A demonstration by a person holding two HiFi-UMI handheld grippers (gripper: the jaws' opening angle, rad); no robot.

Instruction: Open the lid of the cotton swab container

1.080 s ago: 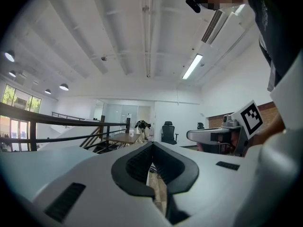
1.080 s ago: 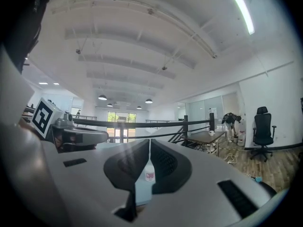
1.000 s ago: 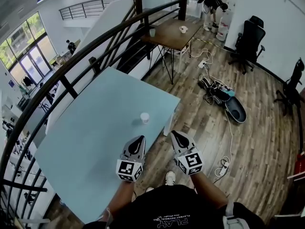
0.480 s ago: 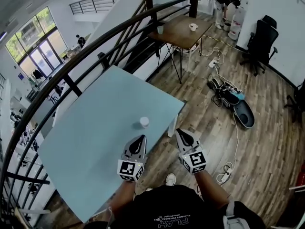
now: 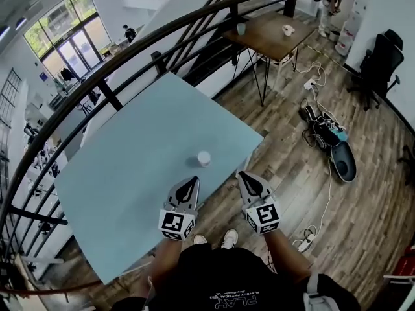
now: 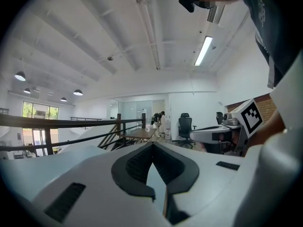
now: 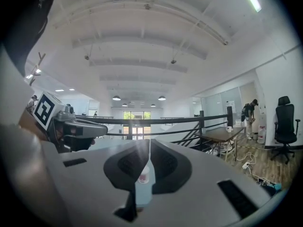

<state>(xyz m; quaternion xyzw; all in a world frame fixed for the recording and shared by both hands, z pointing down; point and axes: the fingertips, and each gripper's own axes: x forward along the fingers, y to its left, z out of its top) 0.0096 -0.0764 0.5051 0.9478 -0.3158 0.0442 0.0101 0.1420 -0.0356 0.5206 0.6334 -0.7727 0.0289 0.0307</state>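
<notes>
frankly, label (image 7: 143,177) on cotton swab container (image 5: 203,158) is illegible.

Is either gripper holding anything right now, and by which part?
Nothing. Both the left gripper and right gripper are shut and empty; the cotton swab container stands untouched.

Pale blue rectangular table (image 5: 130,173), which stood on a wood-plank floor (image 5: 305,193). A small white round container (image 5: 203,158) stood upright on the tabletop near one edge. It was a little ahead of the left gripper (image 5: 192,181) and ahead and to the left of the right gripper (image 5: 241,175). The left gripper was above the table's near edge. The right gripper was past that edge, above the floor. The bare tabletop stretched ahead and to the left of the left gripper.
</notes>
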